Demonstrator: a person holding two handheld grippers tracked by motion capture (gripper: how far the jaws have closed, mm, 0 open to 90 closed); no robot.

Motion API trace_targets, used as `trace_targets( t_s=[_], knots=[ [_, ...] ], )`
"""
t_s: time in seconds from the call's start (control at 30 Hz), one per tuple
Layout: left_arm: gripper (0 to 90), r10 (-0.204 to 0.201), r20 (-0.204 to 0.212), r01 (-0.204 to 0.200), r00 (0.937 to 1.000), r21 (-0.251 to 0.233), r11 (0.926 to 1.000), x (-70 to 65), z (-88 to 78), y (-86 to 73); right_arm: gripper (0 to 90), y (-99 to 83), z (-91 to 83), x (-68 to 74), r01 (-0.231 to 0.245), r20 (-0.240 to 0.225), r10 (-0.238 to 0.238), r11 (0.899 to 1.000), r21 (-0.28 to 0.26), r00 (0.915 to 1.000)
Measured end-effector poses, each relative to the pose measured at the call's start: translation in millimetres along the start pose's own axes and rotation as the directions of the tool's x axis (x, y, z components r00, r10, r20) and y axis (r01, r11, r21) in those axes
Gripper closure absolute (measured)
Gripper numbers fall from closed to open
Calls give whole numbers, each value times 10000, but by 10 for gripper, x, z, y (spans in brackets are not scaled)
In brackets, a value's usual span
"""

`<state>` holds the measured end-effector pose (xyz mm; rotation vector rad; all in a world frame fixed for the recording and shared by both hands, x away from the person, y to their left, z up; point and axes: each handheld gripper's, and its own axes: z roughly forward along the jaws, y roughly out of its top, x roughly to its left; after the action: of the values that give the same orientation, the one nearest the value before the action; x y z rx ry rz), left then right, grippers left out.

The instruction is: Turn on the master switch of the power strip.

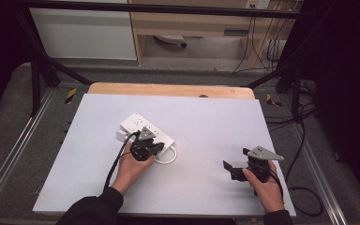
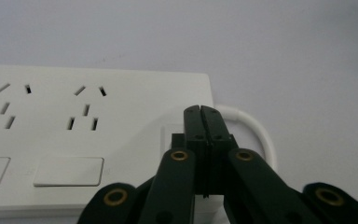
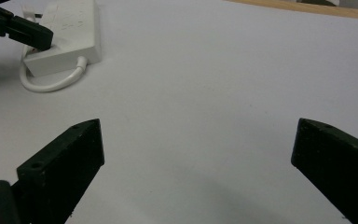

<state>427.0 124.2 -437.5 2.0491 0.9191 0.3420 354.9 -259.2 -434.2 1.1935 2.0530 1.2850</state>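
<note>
1. White sheeting covers the desk point(image 1: 206, 187) in the high view, with a strip of bare wood along the far edge and dark framing and cables on the floor around it. A white rectangular plastic power strip point(image 1: 136, 125) lies left of the desk's middle, set at an angle, its short white cord point(image 1: 168, 159) looping off its near end. The left gripper point(image 1: 153, 148) sits over that near end; the right gripper point(image 1: 228, 167) hovers near the desk's near right corner, well apart from the strip.

2. Left gripper view: the black jaws are pressed fully together with nothing between them, their tips low over the power strip point(image 2: 98, 121) beside a raised square panel, perhaps a switch. Contact I cannot tell. Socket slots and flat panels run off to the left; the cord point(image 2: 261, 135) curls behind.

3. Right gripper view: the jaws stand wide apart and empty above bare sheeting, with the strip point(image 3: 70, 37) far off.

4. Judging by its look, the strip is rigid, light and smooth, likely to slide when pushed; gripping across its narrow sides suits best, while the cord is limp.
</note>
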Motion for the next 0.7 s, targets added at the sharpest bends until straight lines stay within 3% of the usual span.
trace_targets(
  t_s=[0.07,0.13,0.5,0.7],
  knots=[
    [900,179,-107,-179,9998,26,9998,-15,0,4,29,0,-2,-1,0,-2,0,10000,2,10000],
    [900,39,-50,-39,10000,6,10000,-2,1,2,29,-1,-1,-3,2,15,-2,10000,-2,10000],
    [900,114,-397,-108,9991,140,9998,-33,1,22,28,-1,-8,-9,8,12,-8,10000,-22,10000],
    [900,15,-338,-12,9994,93,10000,-21,-1,11,28,1,-8,-5,11,-2,-11,10000,-20,10000]
  ],
)
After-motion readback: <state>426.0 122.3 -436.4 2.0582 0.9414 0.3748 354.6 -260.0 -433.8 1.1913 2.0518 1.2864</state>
